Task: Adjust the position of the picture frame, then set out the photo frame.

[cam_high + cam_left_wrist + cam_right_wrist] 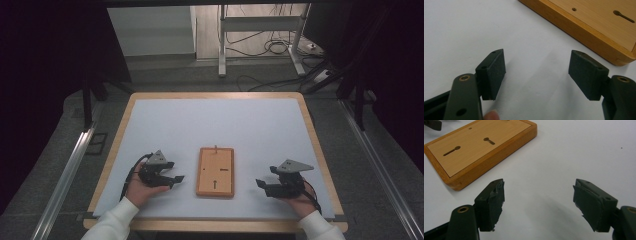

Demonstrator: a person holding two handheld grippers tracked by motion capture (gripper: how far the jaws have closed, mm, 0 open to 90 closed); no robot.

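A flat wooden board (215, 171) with keyhole slots lies on the white mat, near the front middle. My left gripper (174, 181) rests on the mat just left of the board, jaws pointing toward it. In the left gripper view the gripper (537, 60) stands open with bare mat between the pads, and the board's corner (599, 27) is ahead to the right. My right gripper (263, 186) sits right of the board, also pointing at it. It (539, 187) is open with nothing between the worn pads, and the board (474, 147) lies ahead to the left.
The white mat (215, 120) covers a wood-edged table (118, 131). A small peg (215, 147) sticks up at the board's far edge. Behind the table are a metal stand (222, 45) and cables (275, 47) on the floor. Dark curtains hang at both sides.
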